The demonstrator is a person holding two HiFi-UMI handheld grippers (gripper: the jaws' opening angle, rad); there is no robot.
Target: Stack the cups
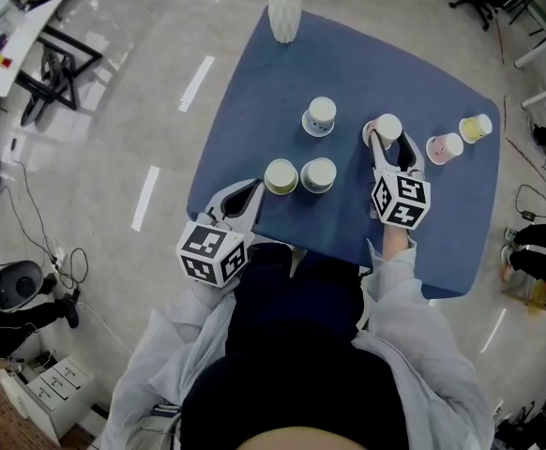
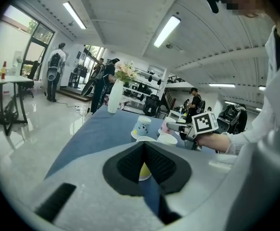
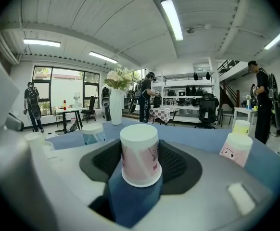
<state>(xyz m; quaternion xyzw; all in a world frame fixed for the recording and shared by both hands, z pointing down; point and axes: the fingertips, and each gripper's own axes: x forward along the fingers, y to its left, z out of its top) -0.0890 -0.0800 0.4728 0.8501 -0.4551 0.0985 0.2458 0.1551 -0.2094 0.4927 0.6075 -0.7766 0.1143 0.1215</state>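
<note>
My right gripper [image 1: 386,141] is shut on an upside-down white cup with pink print [image 1: 388,127] [image 3: 140,153] at the right middle of the blue table [image 1: 254,92]; both pads press its sides. To its left stands a blue-printed upside-down cup [image 1: 320,115] [image 3: 93,133]. A pink cup [image 1: 445,147] [image 3: 236,149] and a yellow cup [image 1: 477,127] [image 3: 241,127] sit at the far right. Two upright cups, one yellowish [image 1: 280,176] and one pale [image 1: 318,174], stand near the front edge. My left gripper [image 1: 248,197] [image 2: 144,148] is shut and empty, just short of the yellowish cup.
A white vase with flowers [image 1: 284,9] [image 2: 114,96] stands at the table's far edge. The person's body is against the near edge. Beyond the table are a glossy floor, other tables, chairs and several people standing.
</note>
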